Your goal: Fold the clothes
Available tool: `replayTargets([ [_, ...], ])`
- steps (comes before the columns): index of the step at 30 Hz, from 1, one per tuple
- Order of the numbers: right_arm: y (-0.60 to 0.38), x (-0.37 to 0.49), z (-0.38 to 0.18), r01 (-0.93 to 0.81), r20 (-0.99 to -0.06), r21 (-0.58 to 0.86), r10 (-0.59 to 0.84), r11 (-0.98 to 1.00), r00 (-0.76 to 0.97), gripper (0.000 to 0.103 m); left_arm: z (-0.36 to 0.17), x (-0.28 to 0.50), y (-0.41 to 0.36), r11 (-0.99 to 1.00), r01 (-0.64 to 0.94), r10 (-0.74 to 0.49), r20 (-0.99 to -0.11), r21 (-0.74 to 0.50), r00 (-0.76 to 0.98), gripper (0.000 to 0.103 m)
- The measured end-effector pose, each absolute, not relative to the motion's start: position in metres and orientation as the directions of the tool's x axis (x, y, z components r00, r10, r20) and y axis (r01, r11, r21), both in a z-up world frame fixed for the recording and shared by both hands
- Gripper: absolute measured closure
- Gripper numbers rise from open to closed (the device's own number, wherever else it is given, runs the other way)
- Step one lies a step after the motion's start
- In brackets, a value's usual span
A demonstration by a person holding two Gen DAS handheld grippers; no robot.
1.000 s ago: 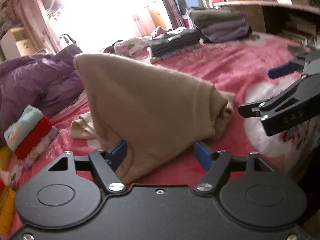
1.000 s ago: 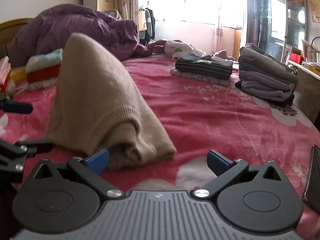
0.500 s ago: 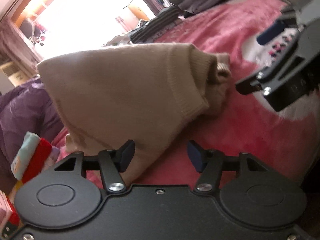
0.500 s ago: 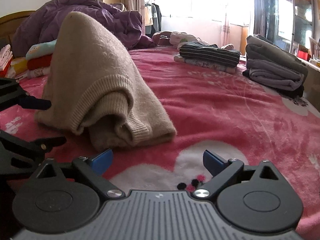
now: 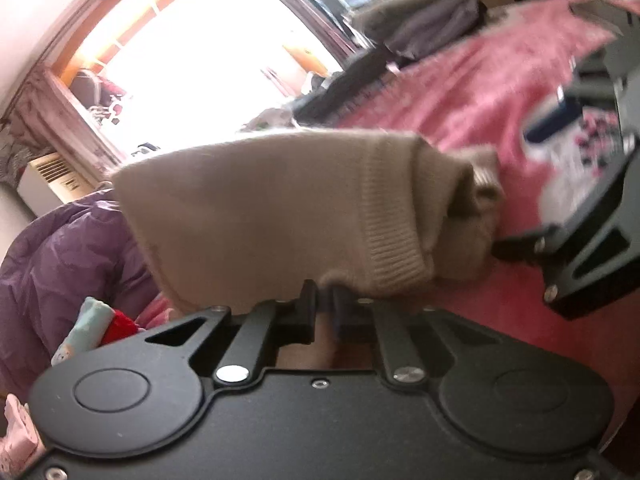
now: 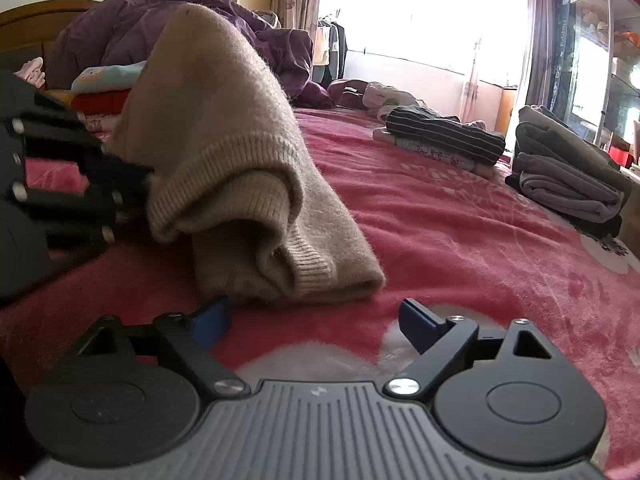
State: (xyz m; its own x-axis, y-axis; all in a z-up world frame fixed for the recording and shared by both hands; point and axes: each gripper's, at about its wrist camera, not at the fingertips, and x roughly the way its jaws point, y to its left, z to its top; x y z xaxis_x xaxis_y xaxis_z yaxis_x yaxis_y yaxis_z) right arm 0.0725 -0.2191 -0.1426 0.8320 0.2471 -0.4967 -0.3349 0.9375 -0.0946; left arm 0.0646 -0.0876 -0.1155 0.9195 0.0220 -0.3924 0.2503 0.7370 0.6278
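Left gripper was clamped on the beige sweater's ribbed hem; right gripper stood apart. Knit looked soft, limp, light; best pinched at the hem.

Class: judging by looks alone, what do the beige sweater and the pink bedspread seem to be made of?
Beige sweater: likely soft wool-type knit, matte and fuzzy, with ribbed hem bands. Pink bedspread: probably plush fleece, with a short velvety nap and a pale flower print.

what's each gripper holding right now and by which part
The left gripper is shut on the beige knit sweater, pinching its ribbed hem edge. The right gripper is open, holding nothing.
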Motion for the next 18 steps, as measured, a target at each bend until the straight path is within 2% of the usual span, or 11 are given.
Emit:
replayTargets([
  [9, -0.208, 0.071, -0.14, -0.335, -0.458, -0.136, 0.241, 0.932, 0.856, 0.039, -0.06, 0.06, -0.064, 0.824, 0.136, 0.032, -0.285, 0.55, 0.958, 0.098],
  [18, -0.197, 0.068, -0.132, -0.321, -0.386, -0.198, 0.227, 0.926, 0.894, 0.041, -0.014, 0.04, -0.06, 0.84, 0.113, -0.015, -0.185, 0.531, 0.983, 0.099],
])
